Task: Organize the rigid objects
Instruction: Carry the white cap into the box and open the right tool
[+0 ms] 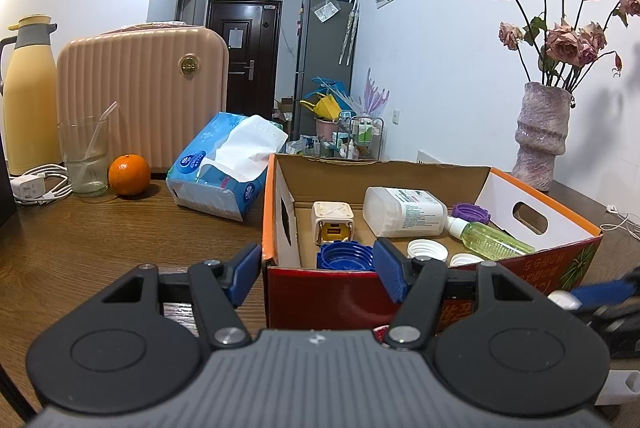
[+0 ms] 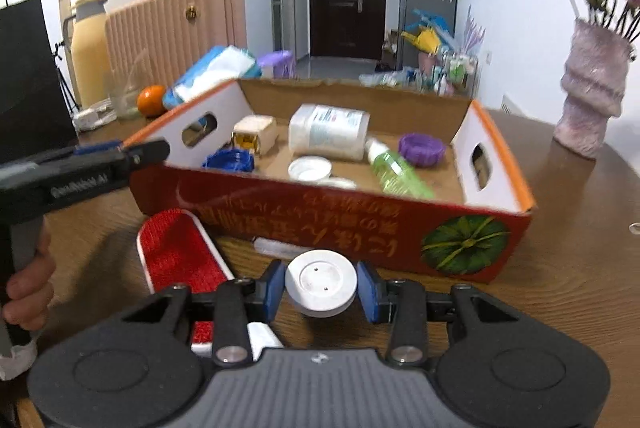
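White round lid (image 2: 320, 285) sitting clamped between right gripper (image 2: 321, 293) pads above the wooden table (image 2: 560, 268), just before the red cardboard box (image 2: 360, 220) holding bottles and caps; lying beside, red lint brush (image 2: 180, 252); left gripper (image 1: 316, 274) gaping wide, holding nothing, at the box's near left corner

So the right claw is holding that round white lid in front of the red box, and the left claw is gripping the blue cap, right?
Not quite. The left claw is open and grips nothing; the blue cap lies inside the red box, as the left wrist view shows. The right claw does hold the round white lid in front of the box.
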`<state>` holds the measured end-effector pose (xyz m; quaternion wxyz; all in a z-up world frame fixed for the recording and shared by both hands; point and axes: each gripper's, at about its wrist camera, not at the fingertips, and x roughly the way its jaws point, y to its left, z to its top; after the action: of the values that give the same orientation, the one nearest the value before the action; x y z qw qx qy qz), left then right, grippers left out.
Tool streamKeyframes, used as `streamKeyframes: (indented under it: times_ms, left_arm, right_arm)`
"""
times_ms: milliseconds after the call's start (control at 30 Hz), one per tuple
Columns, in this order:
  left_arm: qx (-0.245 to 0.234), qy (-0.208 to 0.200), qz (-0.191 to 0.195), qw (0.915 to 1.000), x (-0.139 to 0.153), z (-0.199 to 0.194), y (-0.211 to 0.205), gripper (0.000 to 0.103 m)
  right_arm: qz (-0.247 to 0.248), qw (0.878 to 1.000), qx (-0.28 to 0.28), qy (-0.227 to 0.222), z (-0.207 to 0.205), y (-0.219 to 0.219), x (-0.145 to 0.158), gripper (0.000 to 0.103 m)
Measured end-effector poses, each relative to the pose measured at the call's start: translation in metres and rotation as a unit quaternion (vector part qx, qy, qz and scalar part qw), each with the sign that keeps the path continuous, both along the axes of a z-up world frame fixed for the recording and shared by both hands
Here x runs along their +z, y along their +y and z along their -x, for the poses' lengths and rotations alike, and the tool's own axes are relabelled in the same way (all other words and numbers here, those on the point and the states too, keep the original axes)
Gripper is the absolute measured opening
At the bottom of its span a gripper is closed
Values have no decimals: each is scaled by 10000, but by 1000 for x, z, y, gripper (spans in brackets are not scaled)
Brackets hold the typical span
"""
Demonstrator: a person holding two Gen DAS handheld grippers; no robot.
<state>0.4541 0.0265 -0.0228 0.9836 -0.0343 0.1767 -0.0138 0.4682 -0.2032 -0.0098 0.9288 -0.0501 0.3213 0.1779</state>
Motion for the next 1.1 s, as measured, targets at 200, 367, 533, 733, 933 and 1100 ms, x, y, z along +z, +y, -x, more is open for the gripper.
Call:
streamKeyframes:
  times_ms: [200, 367, 533, 733, 933, 1100]
  left_arm:
    - [-5, -5, 0, 10000, 0, 1, 0, 63]
    - [-6, -11, 0, 10000, 0, 1, 1, 63]
    - [-5, -15, -2, 10000, 0, 1, 0, 63]
    - [-4, -9, -11, 10000, 0, 1, 0, 63]
    - [-2, -8, -31, 10000, -1, 0, 0, 63]
    - [1, -6, -30, 10000, -1, 0, 0, 63]
  right_arm:
    - [-11, 9991, -36, -415, -3, -12, 38, 38]
    - [-34, 9995, 75, -312, -40, -17, 60, 39]
    - [-143, 9999, 17, 71, -91, -22, 67, 39]
    - [15, 9971, -227, 724, -158, -21, 46, 39]
    - [70, 9931, -419, 1088, -190, -16, 17, 39]
    - [207, 9931, -793, 841, -195, -17, 10, 62]
